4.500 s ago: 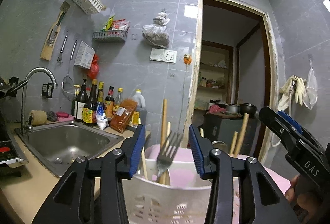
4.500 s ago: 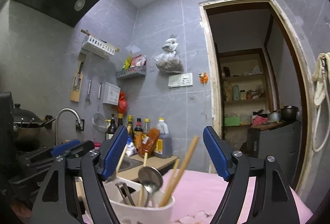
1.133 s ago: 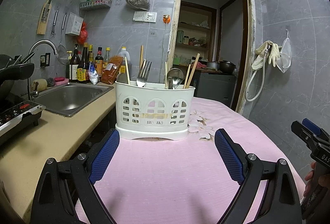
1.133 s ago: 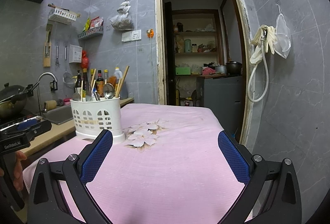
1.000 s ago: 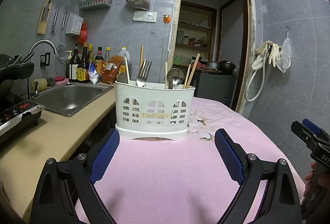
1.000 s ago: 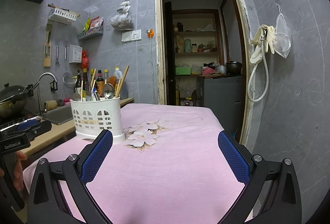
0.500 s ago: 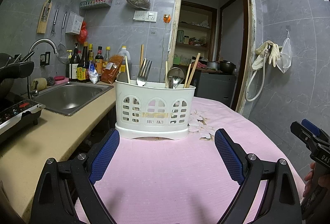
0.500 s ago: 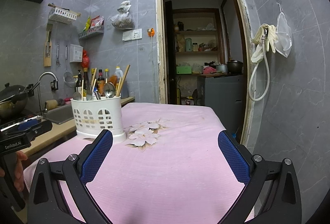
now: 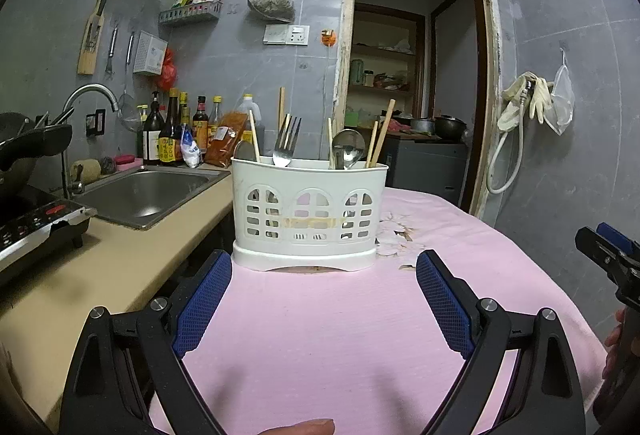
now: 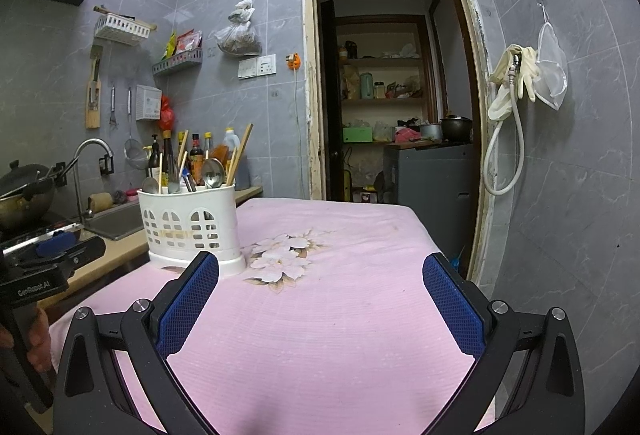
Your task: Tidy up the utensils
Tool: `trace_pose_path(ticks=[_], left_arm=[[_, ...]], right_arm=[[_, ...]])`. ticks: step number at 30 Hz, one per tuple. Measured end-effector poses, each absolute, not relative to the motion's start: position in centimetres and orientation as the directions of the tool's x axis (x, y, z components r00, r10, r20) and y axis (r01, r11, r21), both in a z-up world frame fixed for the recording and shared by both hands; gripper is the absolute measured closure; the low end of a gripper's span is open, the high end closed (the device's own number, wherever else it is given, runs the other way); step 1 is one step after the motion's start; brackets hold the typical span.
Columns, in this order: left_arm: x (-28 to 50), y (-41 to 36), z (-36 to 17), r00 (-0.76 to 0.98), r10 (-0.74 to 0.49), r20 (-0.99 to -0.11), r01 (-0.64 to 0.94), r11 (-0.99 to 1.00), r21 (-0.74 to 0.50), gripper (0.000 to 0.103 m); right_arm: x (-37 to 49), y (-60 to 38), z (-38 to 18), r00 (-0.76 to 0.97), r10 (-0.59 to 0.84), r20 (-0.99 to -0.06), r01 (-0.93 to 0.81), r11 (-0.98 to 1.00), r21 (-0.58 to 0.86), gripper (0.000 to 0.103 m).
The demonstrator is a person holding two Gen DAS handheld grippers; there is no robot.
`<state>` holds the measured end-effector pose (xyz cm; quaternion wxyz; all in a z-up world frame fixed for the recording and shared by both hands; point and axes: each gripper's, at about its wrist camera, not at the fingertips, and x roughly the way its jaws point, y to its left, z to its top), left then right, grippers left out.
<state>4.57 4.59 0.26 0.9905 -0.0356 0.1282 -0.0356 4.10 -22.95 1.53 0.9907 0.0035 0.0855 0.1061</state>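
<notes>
Sink [image 9: 148, 191] far left, beside counter [image 9: 320, 335] under pink cloth. White utensil basket [image 9: 308, 219] upright on cloth, holding fork [image 9: 285, 145], spoon [image 9: 347, 149], chopsticks [image 9: 382, 131]. Left tongs [image 9: 324, 299] spread wide, empty, near basket. Right tongs [image 10: 320, 299] spread wide, empty, over bare cloth.

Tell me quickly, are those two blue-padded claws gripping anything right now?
Left gripper: open, holding nothing.
Right gripper: open, holding nothing.
</notes>
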Motion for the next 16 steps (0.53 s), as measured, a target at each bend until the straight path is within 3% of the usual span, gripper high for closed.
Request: trace_pose_path(ticks=[16], left_arm=[[4.9, 4.16, 0.02, 0.961, -0.072, -0.266, 0.057, 0.996, -0.064, 0.012]], right_arm=[[4.07, -22.35, 0.77, 0.959, 0.219, -0.182, -0.218, 0.976, 0.025, 0.0]])
